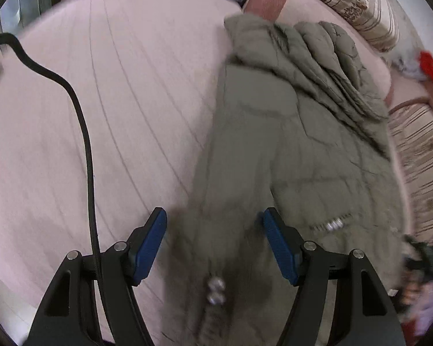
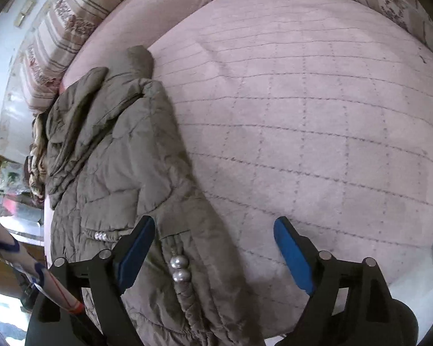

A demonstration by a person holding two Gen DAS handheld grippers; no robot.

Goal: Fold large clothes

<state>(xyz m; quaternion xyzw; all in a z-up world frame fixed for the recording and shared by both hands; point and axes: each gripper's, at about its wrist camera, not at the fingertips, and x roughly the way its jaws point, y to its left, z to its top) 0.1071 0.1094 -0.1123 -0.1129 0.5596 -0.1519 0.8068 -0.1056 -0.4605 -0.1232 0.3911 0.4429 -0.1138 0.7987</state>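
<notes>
An olive-green quilted puffer jacket (image 1: 297,144) lies on a pink quilted bed cover (image 1: 115,115), its hood bunched at the far end. Its braided drawstring with two silver beads (image 1: 215,289) runs toward me. My left gripper (image 1: 213,222) is open above the jacket's near edge, empty. In the right wrist view the jacket (image 2: 115,158) lies at the left on the bed cover (image 2: 317,129). My right gripper (image 2: 215,230) is open over the jacket's right edge, with the silver beads (image 2: 179,268) between its fingers, gripping nothing.
A black cable (image 1: 83,132) hangs over the bed on the left. Striped patterned pillows (image 1: 358,3) line the far side, also in the right wrist view (image 2: 57,31). Clutter and a red item (image 1: 430,63) lie beyond the bed at right.
</notes>
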